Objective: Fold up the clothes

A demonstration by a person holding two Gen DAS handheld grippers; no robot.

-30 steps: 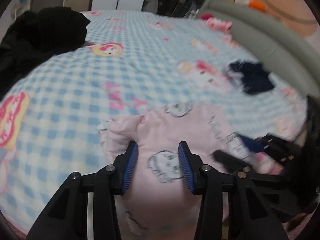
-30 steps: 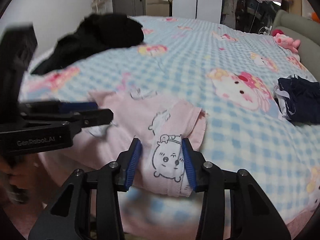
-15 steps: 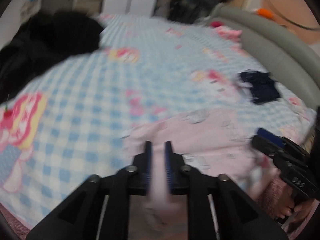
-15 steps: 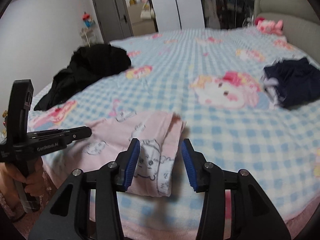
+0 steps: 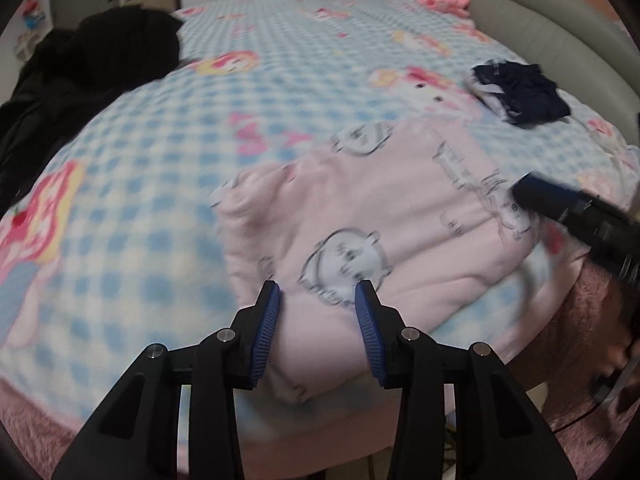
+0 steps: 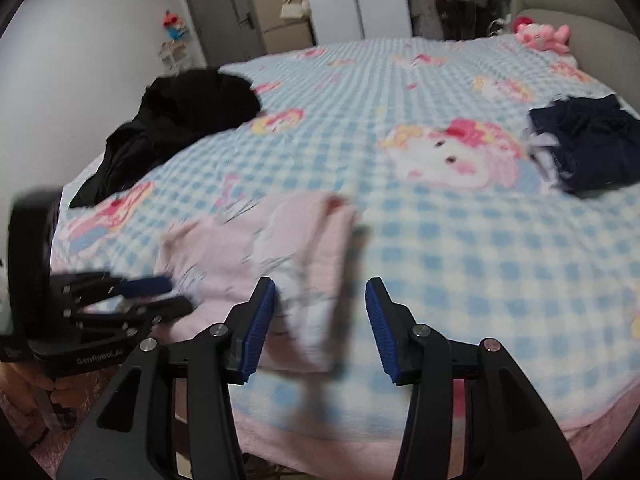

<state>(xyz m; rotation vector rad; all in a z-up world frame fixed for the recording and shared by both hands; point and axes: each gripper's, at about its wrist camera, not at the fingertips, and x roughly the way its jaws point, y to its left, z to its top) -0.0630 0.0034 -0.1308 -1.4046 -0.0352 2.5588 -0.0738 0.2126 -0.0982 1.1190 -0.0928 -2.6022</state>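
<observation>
A pink garment with cartoon prints [image 5: 360, 216] lies folded near the front edge of the bed; it also shows in the right wrist view [image 6: 280, 240]. My left gripper [image 5: 318, 300] is open, its blue pads on either side of the garment's near fold. My right gripper [image 6: 320, 304] is open and empty just above the garment's right end. The right gripper shows at the right of the left wrist view [image 5: 576, 216]. The left gripper shows at the left of the right wrist view [image 6: 132, 292].
The bed has a blue checked cartoon blanket [image 5: 200, 128]. A black clothes pile [image 5: 92, 60] lies at the far left, a folded navy garment [image 5: 516, 92] at the right. A pink plush toy [image 6: 540, 34] sits by the grey headboard [image 5: 540, 32].
My left gripper shut on the pink garment half a second ago and has now opened. My right gripper has opened wider and pulled back from the garment's right end.
</observation>
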